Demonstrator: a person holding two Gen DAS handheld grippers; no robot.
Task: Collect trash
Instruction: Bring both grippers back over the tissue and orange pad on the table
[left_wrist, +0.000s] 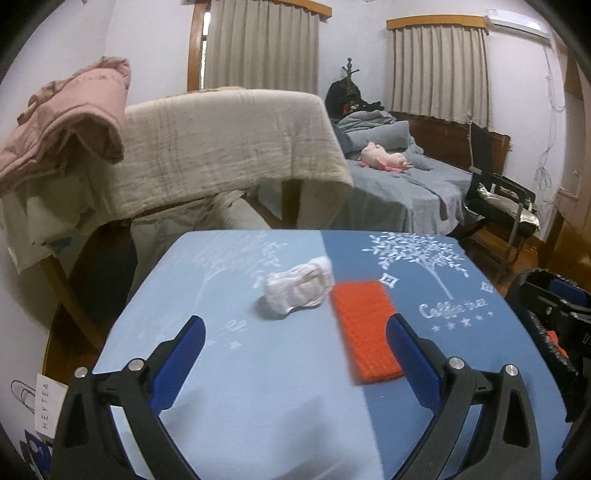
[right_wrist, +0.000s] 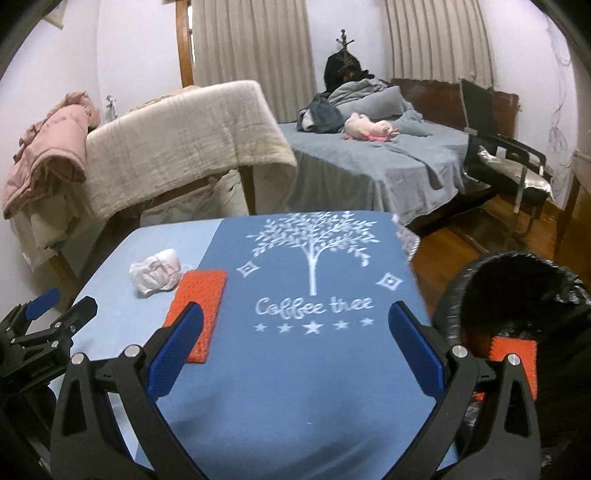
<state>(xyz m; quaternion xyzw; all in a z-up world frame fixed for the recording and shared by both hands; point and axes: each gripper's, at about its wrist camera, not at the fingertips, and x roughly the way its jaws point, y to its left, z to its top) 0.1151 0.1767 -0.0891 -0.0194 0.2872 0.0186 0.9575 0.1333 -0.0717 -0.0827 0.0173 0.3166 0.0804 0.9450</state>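
Left wrist view: the left gripper (left_wrist: 295, 345) hovers over a table (left_wrist: 258, 387) covered in a two-tone blue cloth, its blue-padded fingers (left_wrist: 181, 362) spread wide with nothing between them. Ahead of the gap lies a crumpled white wad of paper (left_wrist: 297, 290) on the light-blue half of the cloth. Just beside it, on its right and touching or nearly touching, lies a flat orange textured pad (left_wrist: 365, 328), straddling the seam between the light and dark halves; its near end sits close to the inner face of the right-hand finger, not gripped. At the right edge of this view the other tool is partly seen, too cropped to judge.

Right wrist view: the right gripper (right_wrist: 295, 347) is held over the dark-blue half, above the white "Coffee tree" print (right_wrist: 314, 306); its fingers (right_wrist: 415, 352) are likewise wide apart and empty. The wad of paper (right_wrist: 157, 273) and the orange pad (right_wrist: 199, 306) lie to the front left. A bin lined with a black bag (right_wrist: 517, 280) stands just beside the table's right edge; a second orange textured piece (right_wrist: 515, 354) lies inside it.

Background: a bed (right_wrist: 369, 166) with grey bedding, a pink soft toy (right_wrist: 369, 129), a beige blanket (right_wrist: 177, 140) draped over furniture, and a black chair (right_wrist: 498, 155)
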